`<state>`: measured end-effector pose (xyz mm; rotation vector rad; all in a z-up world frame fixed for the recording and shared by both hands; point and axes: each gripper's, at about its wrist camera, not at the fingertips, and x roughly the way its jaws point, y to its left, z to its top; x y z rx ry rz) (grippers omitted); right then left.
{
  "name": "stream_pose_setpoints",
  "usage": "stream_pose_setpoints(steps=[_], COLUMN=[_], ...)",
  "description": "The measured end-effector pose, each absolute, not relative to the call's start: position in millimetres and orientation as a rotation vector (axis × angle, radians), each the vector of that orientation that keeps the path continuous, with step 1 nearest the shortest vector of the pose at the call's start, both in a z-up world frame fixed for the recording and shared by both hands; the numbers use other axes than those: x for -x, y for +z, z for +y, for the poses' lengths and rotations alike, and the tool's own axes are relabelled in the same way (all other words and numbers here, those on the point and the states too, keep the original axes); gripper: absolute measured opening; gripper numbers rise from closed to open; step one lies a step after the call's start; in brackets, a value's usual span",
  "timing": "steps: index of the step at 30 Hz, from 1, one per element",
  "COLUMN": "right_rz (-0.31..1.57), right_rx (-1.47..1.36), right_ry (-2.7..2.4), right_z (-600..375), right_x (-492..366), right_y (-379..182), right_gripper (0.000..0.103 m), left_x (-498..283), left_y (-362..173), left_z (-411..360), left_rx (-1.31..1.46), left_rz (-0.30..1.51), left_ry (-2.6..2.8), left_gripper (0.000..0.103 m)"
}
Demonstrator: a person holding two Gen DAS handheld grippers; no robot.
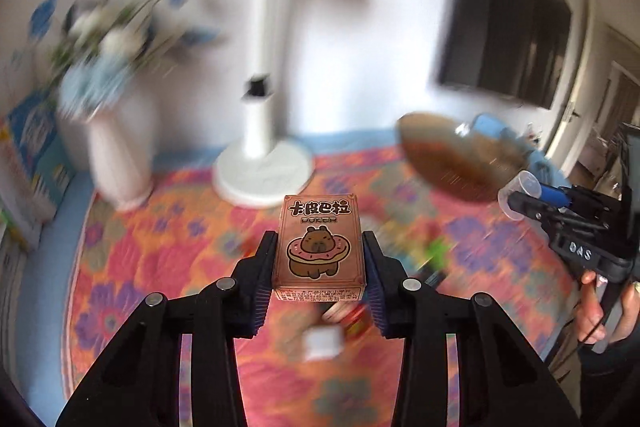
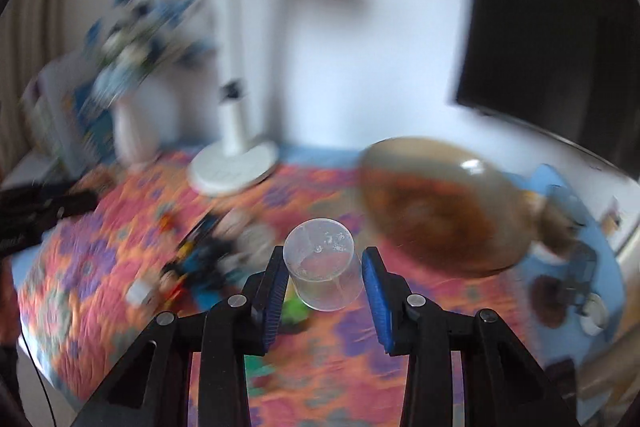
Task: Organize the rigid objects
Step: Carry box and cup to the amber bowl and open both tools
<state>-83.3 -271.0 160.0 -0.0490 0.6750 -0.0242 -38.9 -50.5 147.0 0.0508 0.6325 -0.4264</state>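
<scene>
My left gripper (image 1: pixel 319 247) is shut on a copper-coloured card box (image 1: pixel 319 243) with a capybara picture, held above the flowered tablecloth (image 1: pixel 160 247). My right gripper (image 2: pixel 325 267) is shut on a clear plastic cup (image 2: pixel 323 263), also held above the table; it shows at the right of the left wrist view (image 1: pixel 520 193) with the cup (image 1: pixel 520 187) in its jaws. A brown glass bowl (image 2: pixel 436 203) stands at the back right, also in the left wrist view (image 1: pixel 456 159). A blurred pile of small objects (image 2: pixel 200 259) lies on the cloth left of the right gripper.
A white lamp base (image 1: pixel 264 171) stands at the back centre and a white vase of blue flowers (image 1: pixel 116 155) at the back left. Boxes (image 1: pixel 32 163) stand at the far left. A dark screen (image 2: pixel 560 27) hangs on the wall right. Small items (image 2: pixel 576 279) lie at the right edge.
</scene>
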Motion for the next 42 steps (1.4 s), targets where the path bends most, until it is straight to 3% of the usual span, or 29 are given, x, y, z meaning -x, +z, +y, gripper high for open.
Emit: stream_pose_setpoints(steps=[8, 14, 20, 22, 23, 30, 36, 42], right_rz=[0.611, 0.735, 0.811, 0.816, 0.810, 0.771, 0.747, 0.728], right_rx=[-0.108, -0.167, -0.177, -0.189, -0.193, -0.225, -0.197, -0.160], right_ry=[-0.174, -0.238, -0.232, -0.230, -0.240, -0.259, -0.112, 0.014], right_z=[-370.1, -416.4, -431.3, -435.9, -437.7, -435.6, -375.6, -311.0], right_x=[74.1, 40.4, 16.4, 12.0, 13.3, 42.3, 72.0, 101.3], right_y=[205.4, 172.7, 148.8, 146.6, 146.0, 155.2, 183.2, 189.2], right_gripper=[0.037, 0.037, 0.037, 0.051, 0.054, 0.054, 0.057, 0.060], left_x=[0.9, -41.7, -52.5, -54.3, -55.1, -20.3, 39.1, 98.3], left_y=[188.3, 145.2, 115.5, 116.8, 119.9, 165.6, 202.5, 195.2], left_z=[-186.9, -271.3, -299.3, -297.3, -295.9, -224.2, -151.7, -84.3], left_rx=[-0.085, -0.113, -0.128, -0.120, -0.117, -0.028, -0.027, -0.007], left_rz=[0.594, 0.695, 0.738, 0.724, 0.713, 0.599, 0.546, 0.515], left_ry=[-0.589, -0.639, -0.631, -0.604, -0.586, -0.529, -0.352, -0.225], left_gripper=[0.037, 0.037, 0.040, 0.063, 0.066, 0.066, 0.066, 0.071])
